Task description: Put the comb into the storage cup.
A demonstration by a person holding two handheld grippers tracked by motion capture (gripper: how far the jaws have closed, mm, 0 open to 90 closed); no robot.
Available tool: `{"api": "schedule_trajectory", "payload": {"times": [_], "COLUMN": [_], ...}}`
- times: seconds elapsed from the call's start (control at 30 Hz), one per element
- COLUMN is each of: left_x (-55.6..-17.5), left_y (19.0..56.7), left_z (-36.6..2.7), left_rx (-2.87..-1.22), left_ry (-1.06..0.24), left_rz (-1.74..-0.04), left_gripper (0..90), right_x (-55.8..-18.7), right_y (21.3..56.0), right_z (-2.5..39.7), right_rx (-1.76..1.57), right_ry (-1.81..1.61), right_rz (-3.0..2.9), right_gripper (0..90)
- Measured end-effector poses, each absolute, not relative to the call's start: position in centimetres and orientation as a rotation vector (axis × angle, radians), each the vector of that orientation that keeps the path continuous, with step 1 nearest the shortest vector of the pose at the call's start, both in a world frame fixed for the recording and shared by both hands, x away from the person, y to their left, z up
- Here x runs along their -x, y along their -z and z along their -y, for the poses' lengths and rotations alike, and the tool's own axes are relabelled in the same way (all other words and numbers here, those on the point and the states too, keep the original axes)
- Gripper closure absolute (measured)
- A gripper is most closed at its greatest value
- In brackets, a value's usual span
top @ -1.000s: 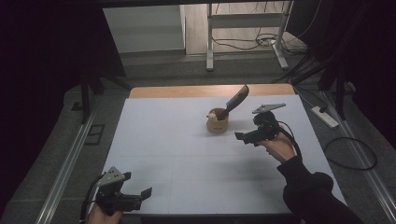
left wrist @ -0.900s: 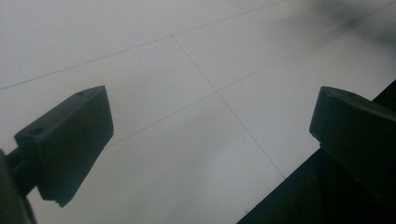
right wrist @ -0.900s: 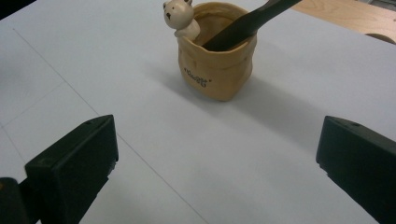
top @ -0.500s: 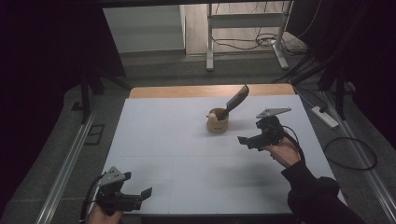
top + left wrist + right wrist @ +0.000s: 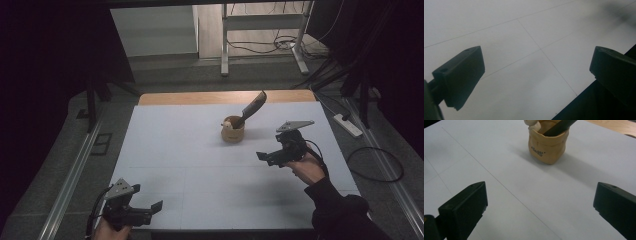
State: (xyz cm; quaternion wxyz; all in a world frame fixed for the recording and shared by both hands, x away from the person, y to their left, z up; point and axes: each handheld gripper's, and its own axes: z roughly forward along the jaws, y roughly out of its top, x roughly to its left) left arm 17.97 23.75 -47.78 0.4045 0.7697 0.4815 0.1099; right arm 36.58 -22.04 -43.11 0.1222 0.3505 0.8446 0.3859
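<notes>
Ahead of the right gripper (image 5: 540, 202), jaws held wide apart, a tan pot (image 5: 548, 145) is seen; the left gripper (image 5: 537, 75) is likewise spread over the bare tabletop (image 5: 519, 50).

White table (image 5: 200, 165) — tan pot (image 5: 233, 132) standing far-centre, dark tool (image 5: 251, 108) leaning inside.

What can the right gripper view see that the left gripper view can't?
The right gripper view shows a tan sack-shaped pot with tiny printed letters, a dark tool leaning out of it and a small pale figure at its rim. The left gripper view shows the table's dark edge. Both show the white tabletop with thin lines, and an open claw.
</notes>
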Motion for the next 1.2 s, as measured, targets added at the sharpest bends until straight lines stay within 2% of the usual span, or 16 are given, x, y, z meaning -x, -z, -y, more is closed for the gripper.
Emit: {"api": "schedule_trajectory", "payload": {"times": [1.2], "left_x": [-17.9], "left_y": [47.8], "left_z": [-23.8], "left_rx": [-1.933], "left_ry": [-0.282], "left_rz": [-1.229], "left_gripper": [0.0], "right_x": [-32.7], "right_y": [43.8], "right_z": [26.0], "right_rx": [-1.058], "right_ry": [-1.135], "right_rz": [-2.452], "right_gripper": [0.0]}}
